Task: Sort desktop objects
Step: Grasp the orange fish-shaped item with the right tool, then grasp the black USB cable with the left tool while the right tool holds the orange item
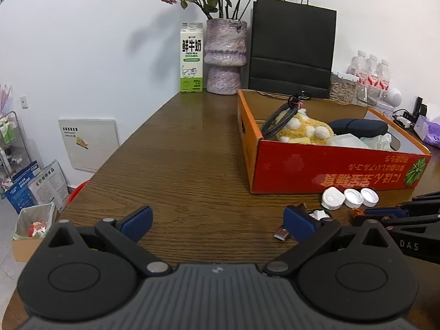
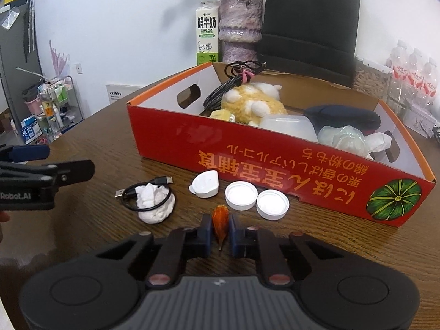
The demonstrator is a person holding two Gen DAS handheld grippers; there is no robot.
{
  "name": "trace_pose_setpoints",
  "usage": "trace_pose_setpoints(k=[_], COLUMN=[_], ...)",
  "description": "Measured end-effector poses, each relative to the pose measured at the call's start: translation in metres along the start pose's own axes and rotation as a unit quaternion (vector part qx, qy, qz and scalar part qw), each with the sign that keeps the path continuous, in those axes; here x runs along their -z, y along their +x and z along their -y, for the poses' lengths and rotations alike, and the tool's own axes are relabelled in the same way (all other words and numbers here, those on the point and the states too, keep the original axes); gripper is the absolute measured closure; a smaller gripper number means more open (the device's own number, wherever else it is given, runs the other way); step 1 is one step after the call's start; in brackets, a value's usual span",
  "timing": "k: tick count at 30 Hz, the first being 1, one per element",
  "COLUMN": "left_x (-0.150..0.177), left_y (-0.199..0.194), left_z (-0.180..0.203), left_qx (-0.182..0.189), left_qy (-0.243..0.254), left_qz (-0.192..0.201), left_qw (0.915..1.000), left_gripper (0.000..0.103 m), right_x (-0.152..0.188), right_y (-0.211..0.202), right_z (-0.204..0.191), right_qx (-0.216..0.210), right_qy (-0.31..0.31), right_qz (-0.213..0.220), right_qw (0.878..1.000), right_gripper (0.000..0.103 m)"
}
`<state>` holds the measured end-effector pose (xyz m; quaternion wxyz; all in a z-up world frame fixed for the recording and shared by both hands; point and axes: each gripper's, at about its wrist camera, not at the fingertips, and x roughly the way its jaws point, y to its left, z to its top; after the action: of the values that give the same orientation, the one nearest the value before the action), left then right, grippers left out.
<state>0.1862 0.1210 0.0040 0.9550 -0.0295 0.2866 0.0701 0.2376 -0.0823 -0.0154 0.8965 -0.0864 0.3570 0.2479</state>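
While my right gripper [image 2: 220,229] pinches a small orange dried petal [image 2: 220,218] between its blue pads just above the brown wooden table [image 1: 178,165], my left gripper [image 1: 218,221] hangs with fingers spread wide — nothing between them. Just beyond the petal, two round white plastic caps [image 2: 241,194] lie near the red cardboard box [image 2: 275,170], a crumpled white tissue [image 2: 155,202] to their left.

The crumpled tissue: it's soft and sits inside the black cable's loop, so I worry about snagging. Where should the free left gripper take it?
Probably from above, pinching the tissue's raised crumpled top. The cable circles its base, so a low sideways grab would likely catch the cord. The left gripper is open and beside it, while the right gripper holds an orange piece.
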Motion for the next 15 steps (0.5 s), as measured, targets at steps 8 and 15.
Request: trace_pose_setpoints(k=[8,15], left_x=[-0.003,-0.003], left_y=[-0.001,0.014], left_z=[0.015,0.044], left_qx=[0.031,0.081], left_qy=[0.012,0.038], left_qz=[-0.002,-0.025], left_qw=[0.9994,0.9957], left_gripper=[0.0,0.0], right_x=[0.005,0.012], right_y=[-0.011,-0.024], right_z=[0.007,0.02], right_qx=[-0.002,0.01], right_qy=[0.014,0.025], right_qz=[0.015,0.025], right_qw=[1.0,0.999], right_gripper=[0.091,0.091])
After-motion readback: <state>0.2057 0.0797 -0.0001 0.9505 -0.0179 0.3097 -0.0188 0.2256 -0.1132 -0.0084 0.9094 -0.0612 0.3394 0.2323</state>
